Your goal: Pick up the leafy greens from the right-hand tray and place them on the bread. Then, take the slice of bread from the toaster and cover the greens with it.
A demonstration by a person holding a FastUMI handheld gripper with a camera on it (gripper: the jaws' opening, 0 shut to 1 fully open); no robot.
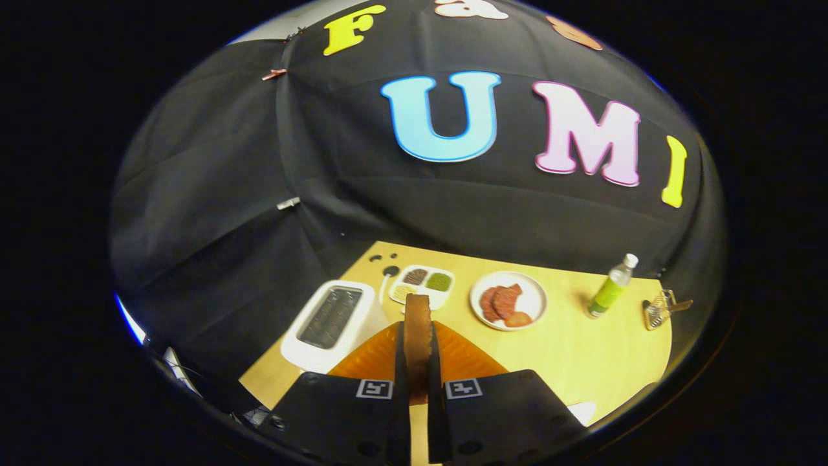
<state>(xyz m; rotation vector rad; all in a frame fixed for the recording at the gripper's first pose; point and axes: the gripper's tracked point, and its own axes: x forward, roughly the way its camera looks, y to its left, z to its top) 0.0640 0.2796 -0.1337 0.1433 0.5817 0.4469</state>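
The gripper (418,362) holds a slice of bread (418,330) upright on its edge, both fingers pressed against its flat sides with only the slice's thickness between them. The slice rises above the fingertips, its browned crust facing the camera. Just under and behind it lies an orange mat (372,356) on the light wooden table (582,353). To the left of the fingers stands the white toaster (330,323), its dark slot open to view. Beyond the bread sits a white divided tray (422,285) with a dark green filling in one compartment, the leafy greens (438,281); whether any lie on the mat I cannot tell. To the right is a white plate (509,300) with reddish slices, then a green bottle (611,288), well apart
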